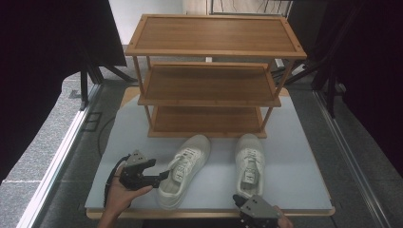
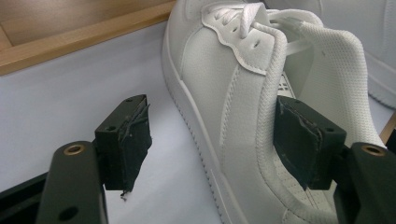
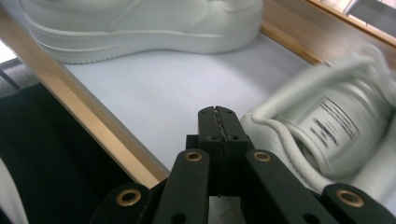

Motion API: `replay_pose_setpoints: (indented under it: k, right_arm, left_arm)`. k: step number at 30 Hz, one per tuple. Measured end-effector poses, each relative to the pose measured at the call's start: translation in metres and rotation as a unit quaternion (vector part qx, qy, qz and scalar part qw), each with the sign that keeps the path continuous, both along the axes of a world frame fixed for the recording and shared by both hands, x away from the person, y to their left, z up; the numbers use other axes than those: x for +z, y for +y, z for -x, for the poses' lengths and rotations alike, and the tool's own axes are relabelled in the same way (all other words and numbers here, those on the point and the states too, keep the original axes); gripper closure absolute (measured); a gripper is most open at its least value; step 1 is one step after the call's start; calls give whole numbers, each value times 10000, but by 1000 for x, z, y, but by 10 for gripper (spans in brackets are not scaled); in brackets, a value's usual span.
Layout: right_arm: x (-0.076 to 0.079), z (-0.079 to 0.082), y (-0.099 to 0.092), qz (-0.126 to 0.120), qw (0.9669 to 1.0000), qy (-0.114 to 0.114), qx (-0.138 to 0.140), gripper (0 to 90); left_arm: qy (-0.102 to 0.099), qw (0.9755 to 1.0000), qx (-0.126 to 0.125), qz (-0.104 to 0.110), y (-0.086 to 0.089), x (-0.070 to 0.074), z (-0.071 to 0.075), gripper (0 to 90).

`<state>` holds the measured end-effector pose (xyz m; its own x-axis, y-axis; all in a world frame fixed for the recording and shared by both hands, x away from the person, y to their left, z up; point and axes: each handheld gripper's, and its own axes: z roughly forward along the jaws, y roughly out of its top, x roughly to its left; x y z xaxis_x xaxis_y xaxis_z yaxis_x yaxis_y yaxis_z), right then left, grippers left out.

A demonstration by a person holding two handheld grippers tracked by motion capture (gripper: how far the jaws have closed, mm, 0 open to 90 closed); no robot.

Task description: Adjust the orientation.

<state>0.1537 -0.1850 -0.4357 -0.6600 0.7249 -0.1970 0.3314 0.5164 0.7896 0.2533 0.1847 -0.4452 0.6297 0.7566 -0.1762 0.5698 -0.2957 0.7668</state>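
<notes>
White leather trainers are lying side by side on a pale grey table, toes pointing away toward a three-tier wooden shoe rack that is standing at the far side of the table. The rack's shelves are bare wood.

The left shoe is lying slightly angled, its heel near the table's near edge. The right shoe is lying straighter, just to the right of it, with a gap of bare table between them.

A hand is reaching in from the near left, holding the left gripper. Its jaws are standing wide apart, straddling the padded collar on the left shoe's side: in the left gripper view, the left shoe is sitting between the two black pads, one pad against the inside of the collar, the other pad hanging over bare table, clear of the shoe. Nothing is being squeezed.

The right gripper is coming in at the near edge, just behind the right shoe's heel. In the right gripper view, its jaws are pressed fully together with nothing between them, the right gripper tip sitting just beside the heel opening of the right shoe, which is looking blurred.
</notes>
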Motion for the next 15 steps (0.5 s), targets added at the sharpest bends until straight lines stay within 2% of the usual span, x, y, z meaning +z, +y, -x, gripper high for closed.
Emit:
replay_pose_setpoints:
  k: [8,10,11,15]
  right_arm:
    - [2,4,-49,-315,9981,235,-473,899]
    - [3,4,-53,-345,9977,249,-534,900]
    - [3,3,-63,-409,9968,281,-628,899]
    - [3,2,-77,-608,9947,380,-735,899]
  left_arm:
    - [43,10000,-2,3,1,0,0,290]
    - [45,10000,-5,-6,1,0,1,289]
    - [46,10000,-7,-16,1,0,1,289]
    - [48,10000,7,-24,2,0,2,290]
